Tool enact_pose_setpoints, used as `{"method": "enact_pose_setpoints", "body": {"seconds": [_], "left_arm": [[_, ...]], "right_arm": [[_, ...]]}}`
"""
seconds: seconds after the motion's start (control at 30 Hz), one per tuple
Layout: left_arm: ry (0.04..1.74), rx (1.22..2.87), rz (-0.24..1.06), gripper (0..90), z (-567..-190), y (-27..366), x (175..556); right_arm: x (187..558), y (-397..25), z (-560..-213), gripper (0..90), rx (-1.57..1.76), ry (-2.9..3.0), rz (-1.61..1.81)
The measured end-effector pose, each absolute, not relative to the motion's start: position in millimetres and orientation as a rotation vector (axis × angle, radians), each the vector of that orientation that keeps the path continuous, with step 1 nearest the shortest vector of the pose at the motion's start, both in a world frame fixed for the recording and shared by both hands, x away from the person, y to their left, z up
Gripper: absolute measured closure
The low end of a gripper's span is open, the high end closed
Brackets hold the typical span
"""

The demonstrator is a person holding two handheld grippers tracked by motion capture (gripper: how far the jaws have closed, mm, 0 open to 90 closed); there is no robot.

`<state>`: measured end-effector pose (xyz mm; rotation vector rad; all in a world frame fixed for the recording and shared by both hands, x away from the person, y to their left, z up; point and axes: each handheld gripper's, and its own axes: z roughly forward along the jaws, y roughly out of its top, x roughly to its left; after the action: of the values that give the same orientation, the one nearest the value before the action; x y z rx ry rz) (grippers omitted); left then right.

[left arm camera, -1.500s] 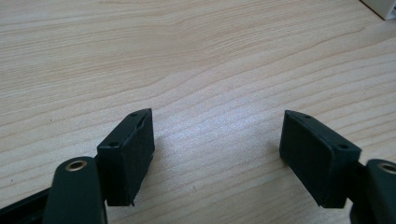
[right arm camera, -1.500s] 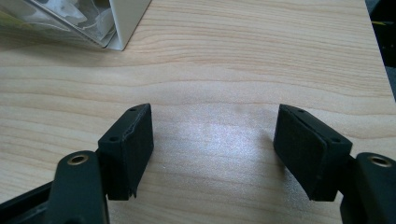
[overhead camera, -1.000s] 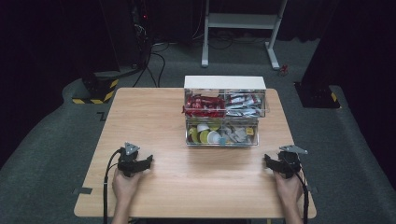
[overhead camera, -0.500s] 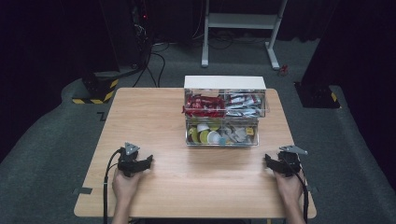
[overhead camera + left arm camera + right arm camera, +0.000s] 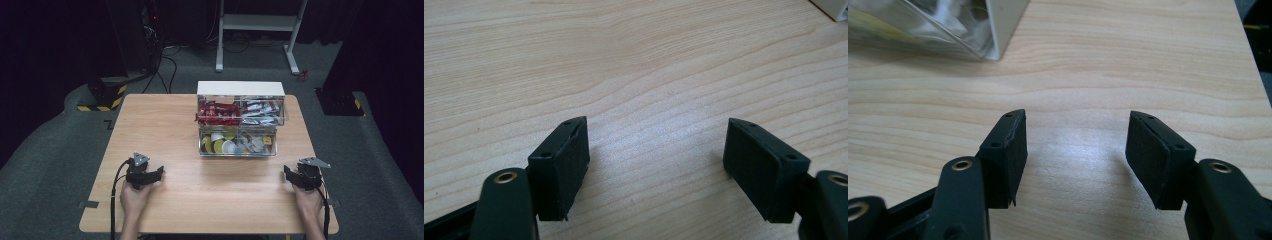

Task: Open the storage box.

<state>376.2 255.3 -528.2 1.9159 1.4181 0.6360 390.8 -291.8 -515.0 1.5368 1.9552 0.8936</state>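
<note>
Grippers rest low at the desk's near edge, the left gripper [image 5: 150, 176] toward the near-left corner and the right gripper [image 5: 295, 176] toward the near-right, each with jaws spread wide over bare wood and nothing between them; this looks like the start, before any reach. Farther off, toward the far edge, stands the clear two-tier organizer [image 5: 240, 120] of sachets and capsules; the next move likely calls for reaching forward to it.

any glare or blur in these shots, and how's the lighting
High view: wooden table evenly lit, surroundings dark, clear organizer a little soft. Left gripper view: pale sheen on the wood between the open jaws. Right gripper view: similar sheen, organizer corner blurred.
</note>
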Motion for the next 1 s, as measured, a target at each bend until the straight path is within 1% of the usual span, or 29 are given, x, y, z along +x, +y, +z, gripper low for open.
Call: {"method": "enact_pose_setpoints", "body": {"seconds": [0.47,0.63,0.93,1.0], "left_arm": [[1.419,1.917,0.634,26.8,-528,255,375],[1.419,1.917,0.633,26.9,-528,255,376],[1.419,1.917,0.633,26.9,-528,255,376],[1.419,1.917,0.633,26.9,-528,255,376]], "right_arm": [[381,-291,-504,43.8,1.507,1.973,0.972],[380,-288,-499,47.9,1.486,1.988,1.037],[378,-278,-483,49.0,1.425,2.001,1.089],[378,-276,-481,47.3,1.420,1.997,1.094]]}}
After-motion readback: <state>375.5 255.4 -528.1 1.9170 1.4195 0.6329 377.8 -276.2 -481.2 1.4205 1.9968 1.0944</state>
